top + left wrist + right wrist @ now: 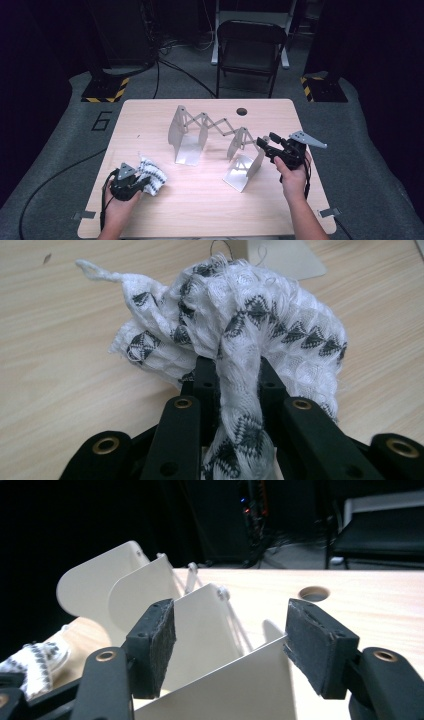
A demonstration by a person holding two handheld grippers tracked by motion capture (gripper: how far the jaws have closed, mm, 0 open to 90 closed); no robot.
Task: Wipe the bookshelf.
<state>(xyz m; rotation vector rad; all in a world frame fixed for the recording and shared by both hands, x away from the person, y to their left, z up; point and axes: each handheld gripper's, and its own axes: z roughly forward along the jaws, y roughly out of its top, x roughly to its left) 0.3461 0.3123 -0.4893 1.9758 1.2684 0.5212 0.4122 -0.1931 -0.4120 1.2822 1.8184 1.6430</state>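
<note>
A white cloth (155,175) with a black diamond pattern lies bunched at the table's front left. My left gripper (144,181) is shut on it. In the left gripper view a twisted fold of the cloth (260,315) runs down between the closed jaws of that gripper (235,377). A cream metal folding rack (210,125) with scissor links stands mid-table. My right gripper (266,140) is at its right end panel. In the right gripper view the gripper (230,645) stands open astride the panel (235,680), whose upper edge meets the right pad (320,647); the left pad is apart from it.
The wooden table (200,210) has a round cable hole (242,111) near its far edge. A dark folding chair (250,45) stands behind the table. Cables trail over the grey floor at the left. The cloth (35,662) lies at the far left of the right gripper view.
</note>
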